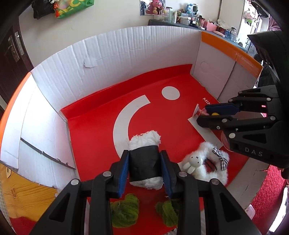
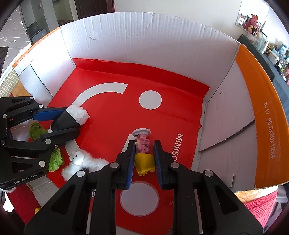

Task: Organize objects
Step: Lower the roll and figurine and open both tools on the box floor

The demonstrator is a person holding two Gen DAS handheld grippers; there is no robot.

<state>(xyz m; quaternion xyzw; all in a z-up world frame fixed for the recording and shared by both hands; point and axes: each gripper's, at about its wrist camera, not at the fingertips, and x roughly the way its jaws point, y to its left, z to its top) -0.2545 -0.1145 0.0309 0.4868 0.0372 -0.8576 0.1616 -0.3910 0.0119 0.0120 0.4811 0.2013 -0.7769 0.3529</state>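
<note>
My left gripper [image 1: 144, 155] is shut on a white fluffy roll with a black band [image 1: 145, 160], held just above the red floor of the cardboard box; it also shows in the right wrist view [image 2: 72, 117]. My right gripper [image 2: 144, 146] is shut on a pink and yellow figurine [image 2: 143, 153] whose white cap end [image 2: 141, 132] points away from me. In the left wrist view the right gripper [image 1: 202, 115] sits at the box's right side. A white fluffy toy with a bunny face [image 1: 204, 162] and green plush pieces [image 1: 124, 209] lie on the floor near the front.
The box has tall white corrugated walls [image 1: 117, 59] with orange rims [image 2: 261, 115]. Its red floor [image 2: 112, 108] bears white marks and a white card [image 1: 206, 130]. A cluttered shelf [image 1: 189, 16] stands behind the box.
</note>
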